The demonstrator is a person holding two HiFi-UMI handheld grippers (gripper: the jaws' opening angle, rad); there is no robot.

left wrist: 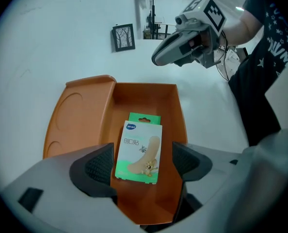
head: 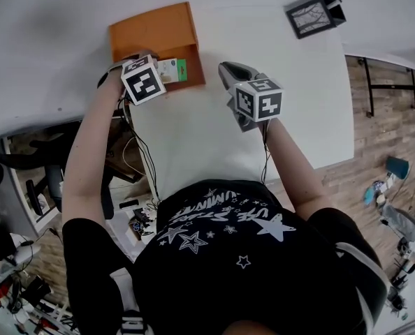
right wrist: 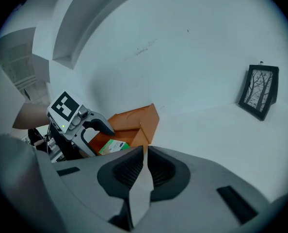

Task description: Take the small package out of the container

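An orange container lies open on the white table, its lid folded out to the left. Inside it lies the small package, a white and green box of plasters. My left gripper is open over the container's near end, one pad on each side of the package, with a gap on the right. My right gripper is shut with nothing in it, and hovers over the table right of the container. From the right gripper view I see the package and the left gripper.
A small black picture frame stands at the table's far right. The container sits near the table's left edge. Cables, a chair and clutter are on the floor beside the table.
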